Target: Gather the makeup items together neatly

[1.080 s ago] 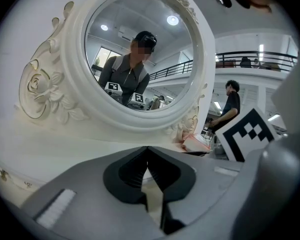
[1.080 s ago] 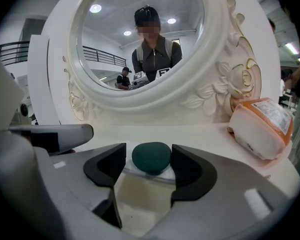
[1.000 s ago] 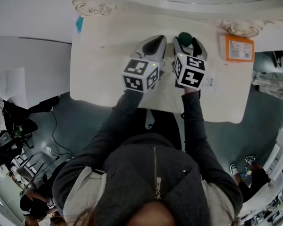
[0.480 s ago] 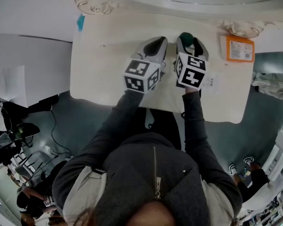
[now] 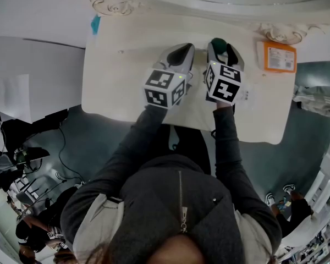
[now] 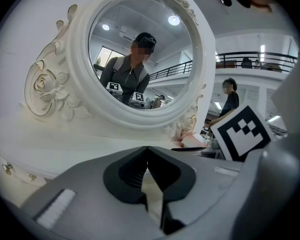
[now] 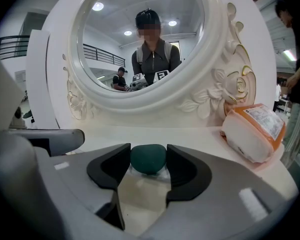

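Observation:
On the white vanity table (image 5: 121, 81), a dark green makeup sponge (image 7: 148, 159) rests in a clear holder. My right gripper (image 7: 148, 153) has just been closing, and its black pads now press on the sponge from both sides. In the head view the sponge (image 5: 216, 42) shows at the tip of the right gripper (image 5: 224, 51), close to the mirror base. My left gripper (image 5: 180, 53) lies just to the left of it, shut, its tips meeting with nothing between them (image 6: 147, 151).
An ornate round mirror (image 7: 140, 39) stands along the table's far edge. An orange and white packet (image 5: 276, 56) lies at the back right, to the right of the sponge (image 7: 255, 131). A small blue thing (image 5: 94, 23) sits at the back left corner.
The right gripper's jaws have narrowed onto the green sponge. Both hands have stayed where they were.

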`<state>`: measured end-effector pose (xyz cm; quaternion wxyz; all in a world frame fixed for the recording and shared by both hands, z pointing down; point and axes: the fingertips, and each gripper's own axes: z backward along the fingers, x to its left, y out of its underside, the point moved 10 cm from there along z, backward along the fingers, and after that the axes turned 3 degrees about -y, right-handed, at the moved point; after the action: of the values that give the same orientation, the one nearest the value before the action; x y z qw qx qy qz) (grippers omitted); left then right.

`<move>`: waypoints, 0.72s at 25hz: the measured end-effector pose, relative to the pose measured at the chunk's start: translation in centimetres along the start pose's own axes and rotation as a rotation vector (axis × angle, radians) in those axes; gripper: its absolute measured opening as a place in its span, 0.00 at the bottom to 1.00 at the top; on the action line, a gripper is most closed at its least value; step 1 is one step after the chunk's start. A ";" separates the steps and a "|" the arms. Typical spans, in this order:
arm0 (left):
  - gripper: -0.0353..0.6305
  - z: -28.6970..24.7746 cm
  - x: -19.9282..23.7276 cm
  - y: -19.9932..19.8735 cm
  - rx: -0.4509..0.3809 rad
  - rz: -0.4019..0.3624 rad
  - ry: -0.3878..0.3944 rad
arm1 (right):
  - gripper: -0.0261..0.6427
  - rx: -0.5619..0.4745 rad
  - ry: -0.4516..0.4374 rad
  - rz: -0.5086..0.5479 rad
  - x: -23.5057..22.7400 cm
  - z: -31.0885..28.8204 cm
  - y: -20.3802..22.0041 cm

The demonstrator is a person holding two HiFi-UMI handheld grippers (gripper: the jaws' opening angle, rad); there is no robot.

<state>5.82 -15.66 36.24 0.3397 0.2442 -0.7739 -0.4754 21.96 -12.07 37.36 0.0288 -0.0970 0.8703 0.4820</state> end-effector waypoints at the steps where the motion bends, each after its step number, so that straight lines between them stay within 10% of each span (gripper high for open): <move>1: 0.07 0.0 0.0 0.0 0.000 -0.001 -0.001 | 0.38 -0.002 -0.001 0.000 0.0 0.0 0.0; 18: 0.07 0.4 -0.4 0.1 0.000 -0.006 -0.004 | 0.36 -0.028 0.001 -0.004 -0.2 0.7 -0.3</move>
<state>5.82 -15.11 36.09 0.3367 0.2454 -0.7740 -0.4768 22.20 -11.62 36.77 0.0278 -0.0994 0.8633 0.4939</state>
